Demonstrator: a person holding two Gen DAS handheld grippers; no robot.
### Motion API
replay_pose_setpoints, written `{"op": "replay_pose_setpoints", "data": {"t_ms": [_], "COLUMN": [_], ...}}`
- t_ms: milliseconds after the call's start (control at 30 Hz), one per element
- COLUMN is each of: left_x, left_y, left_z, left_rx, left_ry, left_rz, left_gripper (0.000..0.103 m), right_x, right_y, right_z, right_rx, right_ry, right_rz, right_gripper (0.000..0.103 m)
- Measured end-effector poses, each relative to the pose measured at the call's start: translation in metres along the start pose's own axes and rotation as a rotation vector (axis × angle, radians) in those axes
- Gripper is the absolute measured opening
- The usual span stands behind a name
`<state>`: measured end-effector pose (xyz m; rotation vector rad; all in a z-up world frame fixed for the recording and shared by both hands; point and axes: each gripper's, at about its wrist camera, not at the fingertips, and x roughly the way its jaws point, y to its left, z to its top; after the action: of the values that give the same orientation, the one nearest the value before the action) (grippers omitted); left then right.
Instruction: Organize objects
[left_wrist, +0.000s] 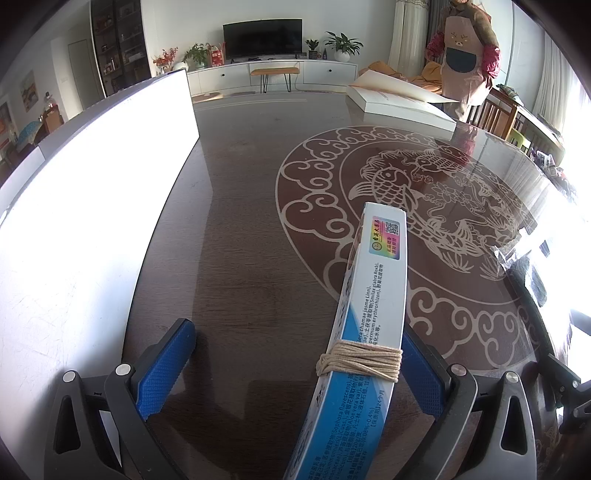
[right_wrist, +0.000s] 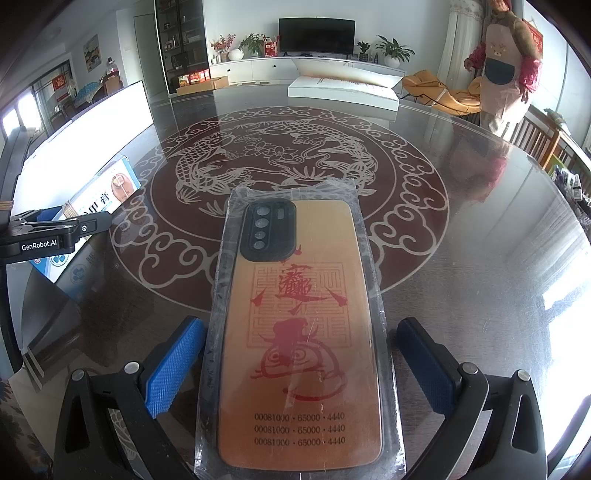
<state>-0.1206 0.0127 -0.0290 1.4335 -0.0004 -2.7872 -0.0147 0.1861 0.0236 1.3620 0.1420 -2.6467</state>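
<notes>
Nearest me, my right gripper stands wide around the bagged phone case, flat on the table; neither finger touches it. It looks light, and its plastic wrap looks slippery, so I'd pinch its long edges. My left gripper is wide too, with the string-wrapped box against its right finger, unclamped, on edge, a stiff, light carton. Far off lies a white box.

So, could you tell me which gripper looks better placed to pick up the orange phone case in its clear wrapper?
Right: the orange phone case lies between the right gripper's open fingers; the left gripper brackets the blue-and-white box.
</notes>
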Motion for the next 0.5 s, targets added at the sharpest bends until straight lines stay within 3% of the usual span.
{"op": "replay_pose_setpoints", "data": {"t_ms": [500], "left_x": [-0.0002], "left_y": [0.0004], "left_z": [0.0002], "left_rx": [0.001], "left_ry": [0.0], "left_rz": [-0.001], "left_gripper": [0.103], "right_x": [0.0006], "right_y": [-0.0005], "right_z": [0.0001], "right_rx": [0.0], "right_ry": [0.0], "right_rz": [0.0], "right_gripper": [0.103]}}
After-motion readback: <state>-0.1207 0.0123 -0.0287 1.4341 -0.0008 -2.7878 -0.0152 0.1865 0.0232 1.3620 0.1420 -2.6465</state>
